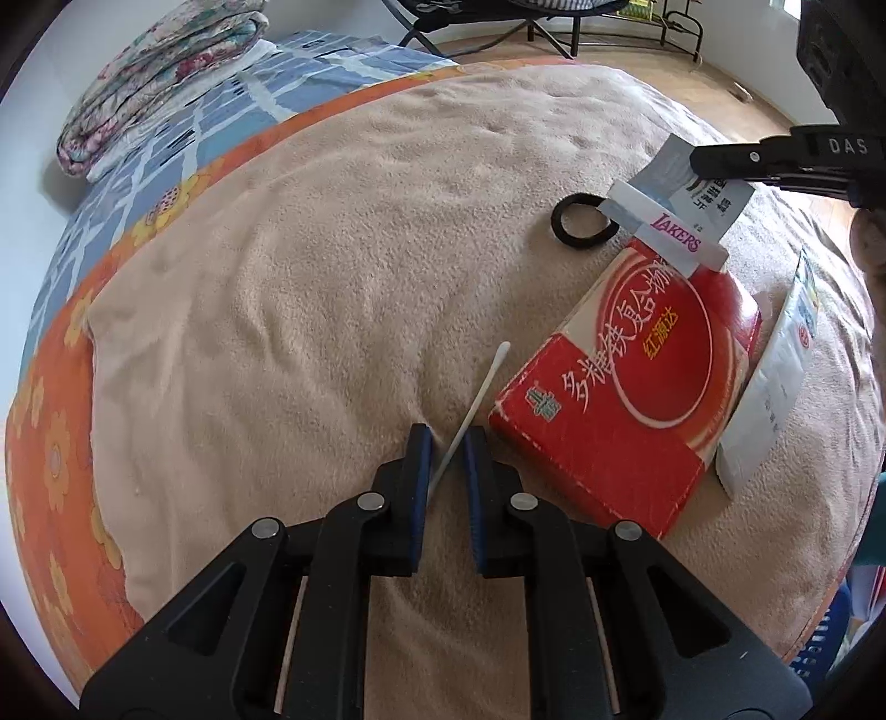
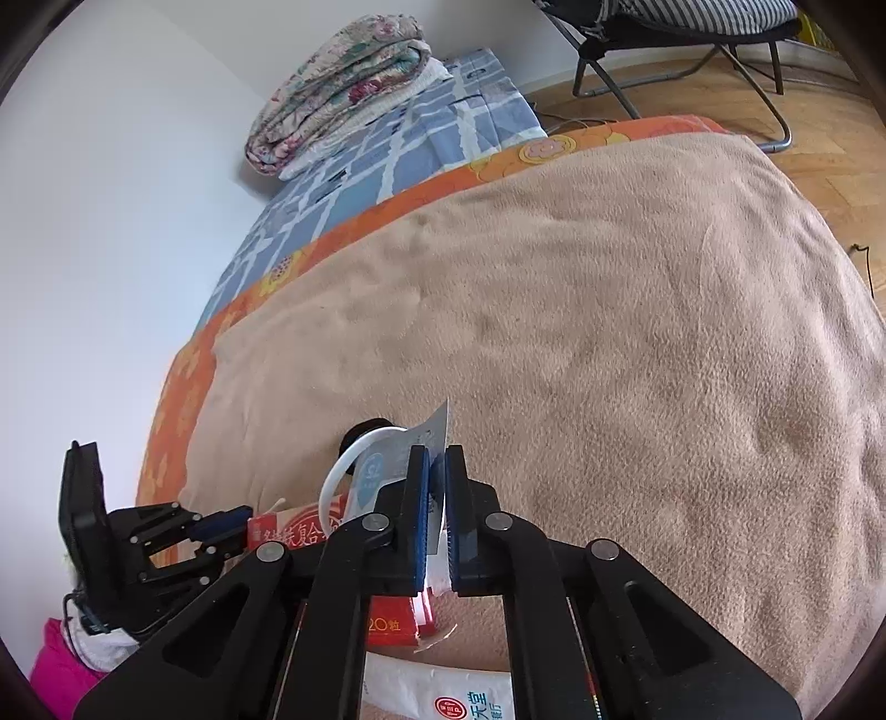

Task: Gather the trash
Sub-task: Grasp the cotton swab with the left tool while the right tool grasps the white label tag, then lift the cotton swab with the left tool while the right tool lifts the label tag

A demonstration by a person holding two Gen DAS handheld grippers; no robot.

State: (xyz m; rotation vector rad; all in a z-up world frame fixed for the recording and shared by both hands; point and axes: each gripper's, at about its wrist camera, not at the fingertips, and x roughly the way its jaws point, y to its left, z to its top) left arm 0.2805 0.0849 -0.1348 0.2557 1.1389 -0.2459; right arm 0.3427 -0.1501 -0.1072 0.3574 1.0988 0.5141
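Observation:
On a beige blanket [image 1: 343,266] lie a white cotton swab [image 1: 470,412], a red medicine box [image 1: 631,387], a black hair tie [image 1: 581,221] and a white paper pouch [image 1: 769,382]. My left gripper [image 1: 447,443] is open, its blue-padded fingers on either side of the swab's lower end, apart from it. My right gripper [image 2: 436,459] is shut on a grey-and-white wrapper [image 2: 387,459] with "LAKERS" print [image 1: 670,210], held just above the box's far end. The box [image 2: 299,529] and the left gripper [image 2: 221,526] also show in the right wrist view.
An orange flowered sheet [image 1: 55,399] and a blue checked cover [image 1: 166,149] border the blanket. A folded floral quilt [image 1: 160,72] lies at the far end by the white wall. A folding chair [image 2: 692,33] stands on the wooden floor beyond the bed.

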